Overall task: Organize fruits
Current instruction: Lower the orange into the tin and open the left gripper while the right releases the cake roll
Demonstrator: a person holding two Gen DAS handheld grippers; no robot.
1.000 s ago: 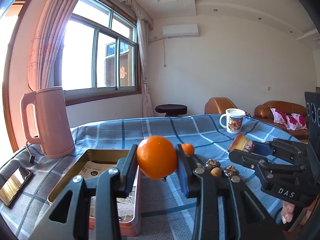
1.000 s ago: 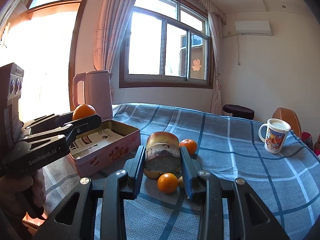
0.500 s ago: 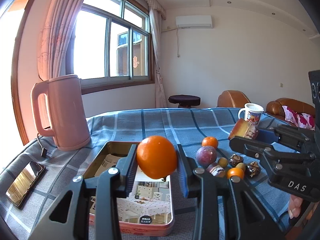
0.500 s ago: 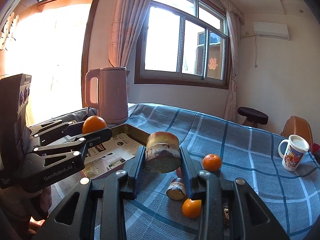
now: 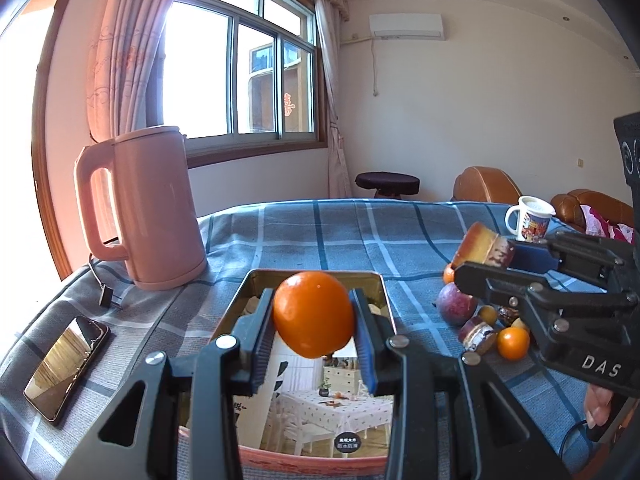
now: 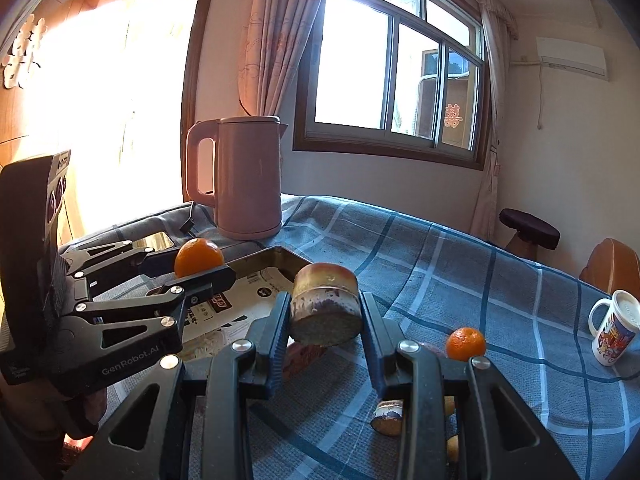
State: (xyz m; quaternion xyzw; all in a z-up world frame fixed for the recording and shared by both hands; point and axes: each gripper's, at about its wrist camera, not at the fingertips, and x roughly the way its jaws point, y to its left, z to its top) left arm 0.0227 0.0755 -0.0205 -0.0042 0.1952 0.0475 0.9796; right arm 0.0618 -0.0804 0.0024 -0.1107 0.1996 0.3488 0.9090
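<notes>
Two tongs are up over the desk, each gripping one thing. From the left wrist camera, the left tongs (image 5: 314, 326) are clenched on an orange (image 5: 313, 314), held above the open tin (image 5: 382, 292) lined with printed paper. A pink kettle (image 5: 150, 208) and a phone (image 5: 66, 366) sit to the left. To the right lies a heap of small fruits (image 5: 484, 322) on the blue checked cloth (image 5: 360, 232); some are too small to name.

From the right wrist camera, the right tongs (image 6: 325, 312) clamp a round cut fruit chunk (image 6: 325, 306), raised beside the tin (image 6: 280, 258). A tangerine (image 6: 466, 344) rests on the cloth, and a mug (image 6: 614, 334) stands well apart at the right.
</notes>
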